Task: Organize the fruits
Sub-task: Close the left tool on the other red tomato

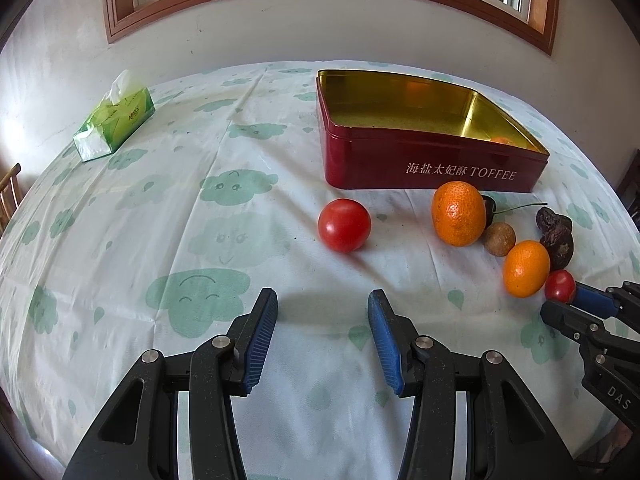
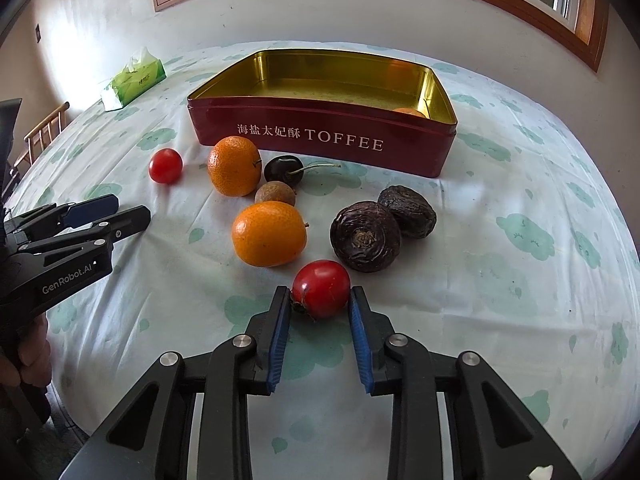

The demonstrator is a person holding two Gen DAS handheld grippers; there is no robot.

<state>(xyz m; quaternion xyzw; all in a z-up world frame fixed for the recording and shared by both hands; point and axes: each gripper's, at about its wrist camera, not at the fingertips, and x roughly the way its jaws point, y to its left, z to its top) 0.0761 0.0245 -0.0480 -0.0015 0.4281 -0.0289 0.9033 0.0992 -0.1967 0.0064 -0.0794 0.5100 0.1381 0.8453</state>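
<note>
Right tool clamps a small red tomato.
My left tool hangs part-open, empty, over the table; another tomato lies ahead.

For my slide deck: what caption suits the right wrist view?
Right hand-held gripper shut on a small red tomato, with the toffee tin waiting behind the other fruit.

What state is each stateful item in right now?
Red rectangular toffee tin: lid off, one orange fruit inside.
Green tissue box: open, tissue sticking out.
Right gripper: jaws shut on small red tomato.
Left gripper: jaws open, empty.
</note>
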